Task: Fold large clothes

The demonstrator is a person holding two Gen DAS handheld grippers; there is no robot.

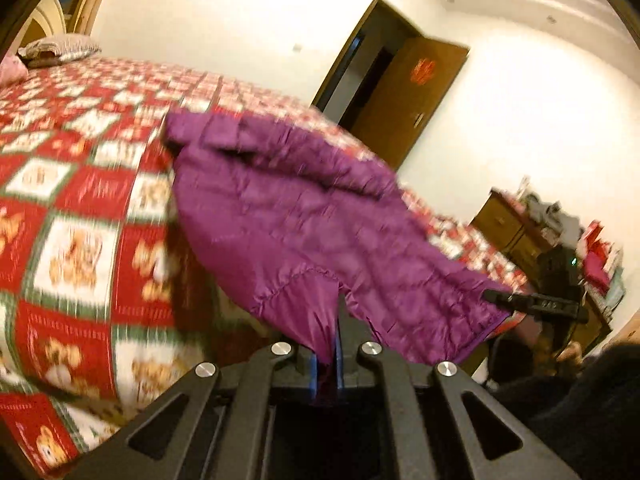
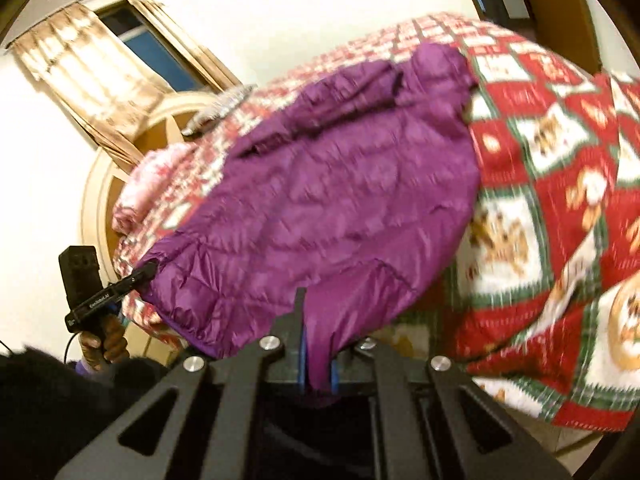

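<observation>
A purple quilted jacket (image 1: 296, 216) lies stretched from the bed toward me, its hem lifted off the bed's edge. My left gripper (image 1: 334, 312) is shut on one corner of the hem, purple cloth pinched between its blue pads. My right gripper (image 2: 316, 312) is shut on the other hem corner of the jacket (image 2: 340, 184). Each gripper shows in the other's view: the right one (image 1: 490, 295) at the jacket's right corner, the left one (image 2: 150, 269) at its left corner. The jacket's collar end rests on the bedspread.
The bed has a red, white and green checked bedspread (image 1: 72, 208) with bear pictures. Pillows (image 1: 60, 50) lie at the headboard. An open brown door (image 1: 404, 92) and a cluttered wooden dresser (image 1: 516, 228) stand beyond the bed. A curtained window (image 2: 108, 52) is behind the headboard.
</observation>
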